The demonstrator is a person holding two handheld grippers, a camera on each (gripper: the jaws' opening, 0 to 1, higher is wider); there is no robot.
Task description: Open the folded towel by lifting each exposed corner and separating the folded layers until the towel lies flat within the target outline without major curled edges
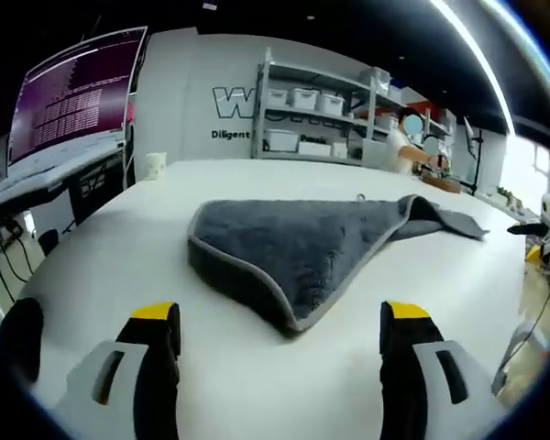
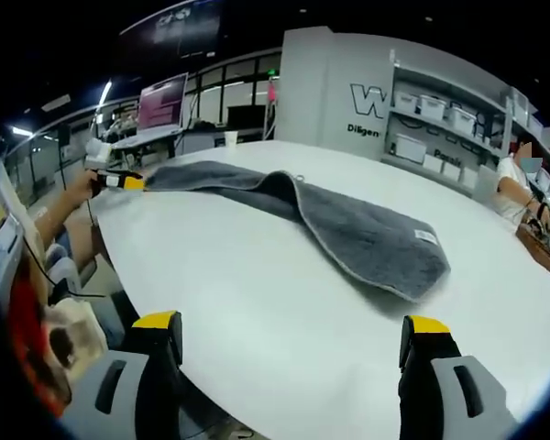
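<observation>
- Left gripper [image 1: 280, 332]: in the left gripper view my jaws stand wide apart at 6 o'clock with nothing between them, tips apart from the towel.
- Right gripper [image 2: 293, 341]: in the right gripper view my jaws are likewise spread wide and hold nothing, hanging over the near table [image 2: 257, 293] edge.
- Towel [image 1: 298, 243]: one grey towel, lying on the white table just ahead of the left jaws, centre of the view. It is folded over itself, the top layer ending in a blunt corner at about 6 o'clock of the cloth, nearest my jaws.
- A thinner flap trails off toward 2 o'clock, single layer by the look of it.
- In the right gripper view the towel runs from 10 o'clock to 3 o'clock, with a small white tag near the 3 o'clock end.
- Handling, my judgement: plush pile with a stitched pale hem, so soft, limp and light; it should drape and sag once lifted, not slide stiffly. The hem gives the firmest bite.
- Grasp point, my judgement: the near folded corner on its hem, pinching the top layer alone.
- Target outline: I cannot make one out on the table.
- Far: one person at the shelves [image 1: 316, 115], one monitor [image 1: 73, 92] at 10 o'clock.
- Count: one towel, two grippers, one table.
</observation>
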